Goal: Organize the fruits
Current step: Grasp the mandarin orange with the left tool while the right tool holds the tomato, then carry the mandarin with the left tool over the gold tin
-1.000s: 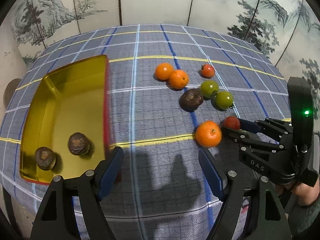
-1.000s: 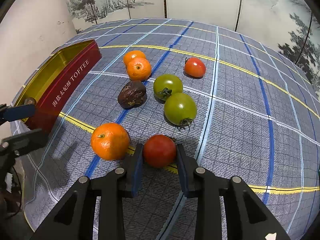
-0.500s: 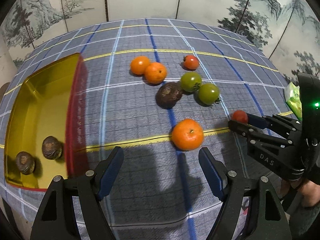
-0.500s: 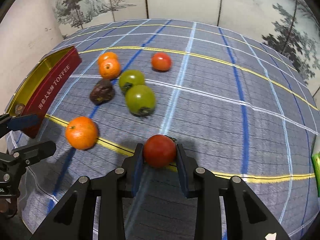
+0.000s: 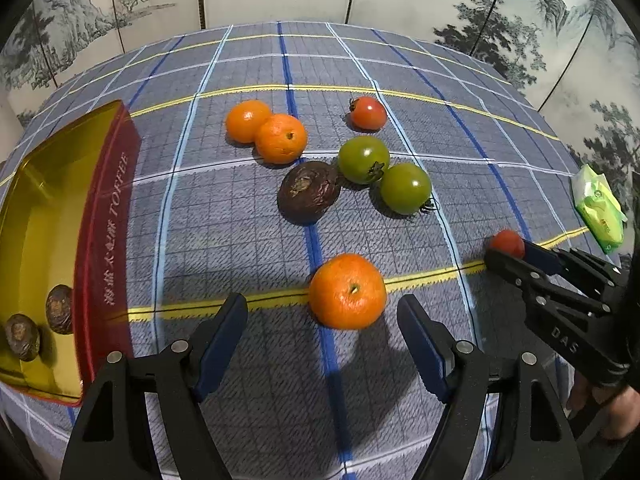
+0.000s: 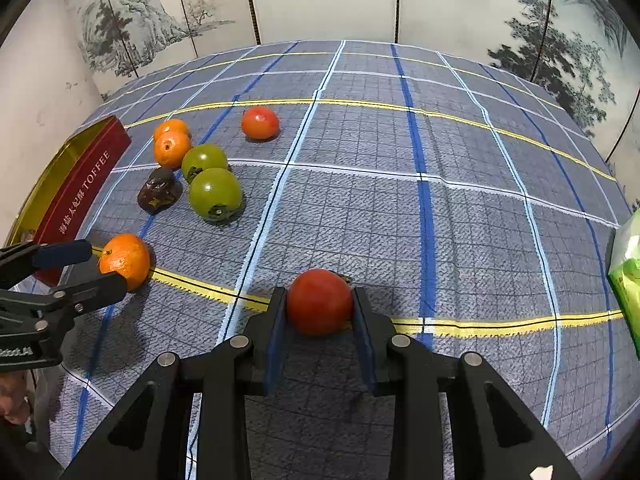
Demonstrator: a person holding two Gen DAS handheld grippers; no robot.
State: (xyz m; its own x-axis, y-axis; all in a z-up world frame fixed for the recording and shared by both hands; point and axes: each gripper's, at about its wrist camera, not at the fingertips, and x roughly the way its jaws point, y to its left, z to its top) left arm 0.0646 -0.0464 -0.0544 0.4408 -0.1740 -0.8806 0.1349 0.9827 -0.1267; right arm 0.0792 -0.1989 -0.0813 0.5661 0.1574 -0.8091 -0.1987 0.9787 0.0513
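My right gripper (image 6: 319, 312) is shut on a red tomato (image 6: 319, 301), also seen in the left wrist view (image 5: 507, 242), low over the cloth. My left gripper (image 5: 322, 334) is open, its jaws either side of and just short of an orange (image 5: 347, 290). Two more oranges (image 5: 281, 138), two green tomatoes (image 5: 405, 188), a dark wrinkled fruit (image 5: 309, 191) and another red tomato (image 5: 367, 112) lie farther back. The gold toffee tin (image 5: 108, 208) at the left holds two dark fruits (image 5: 59, 309).
A green packet (image 5: 599, 208) lies at the table's right edge. The checked cloth (image 6: 400, 208) covers the round table. A painted folding screen stands behind it.
My right gripper has carried the red tomato to the right, away from the other fruit. My left gripper has moved right from the tin and closed in on the near orange.
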